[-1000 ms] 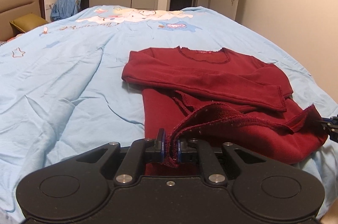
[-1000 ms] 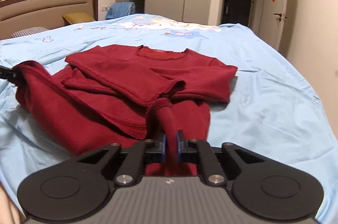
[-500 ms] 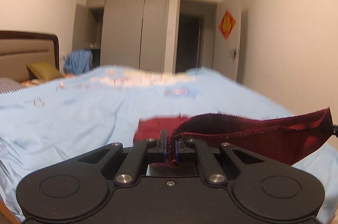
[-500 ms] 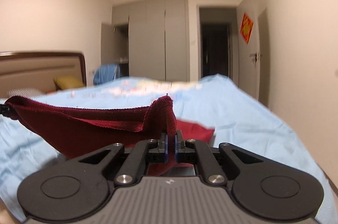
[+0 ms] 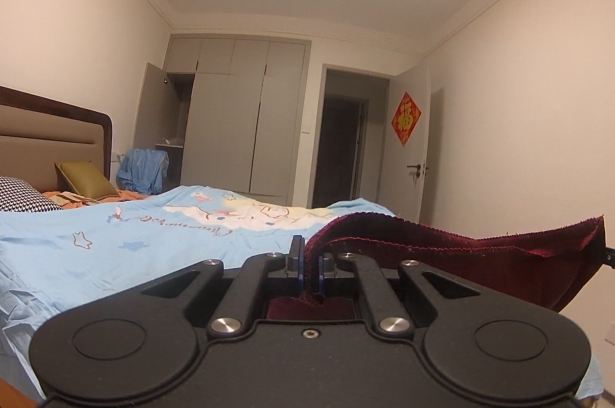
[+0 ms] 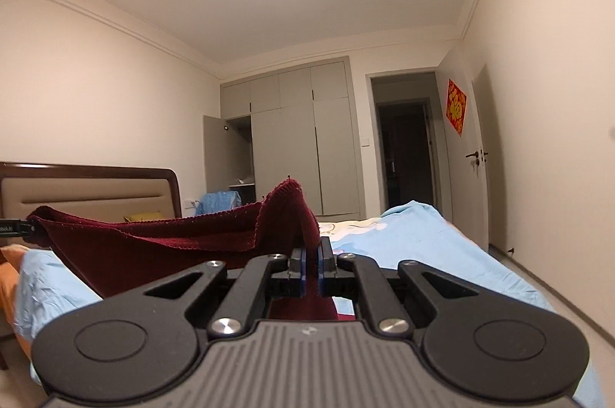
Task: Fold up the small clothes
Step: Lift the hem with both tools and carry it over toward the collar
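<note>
You have the dark red top (image 5: 453, 250) lifted above the bed (image 5: 127, 242), its hem pinched in both the left gripper (image 5: 309, 269) and right gripper (image 6: 310, 267). It looks soft and limp, sagging between them; keep gripping the hem corners.

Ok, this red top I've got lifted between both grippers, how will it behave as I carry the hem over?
Probably floppy: the red top sags between the left hand-held gripper and the right hand-held gripper, both shut on its hem. It looks light, since thin pinches seem to hold it. The knit looks grippy, so slipping seems unlikely, but the hanging part may drag on the blue bedsheet.
</note>
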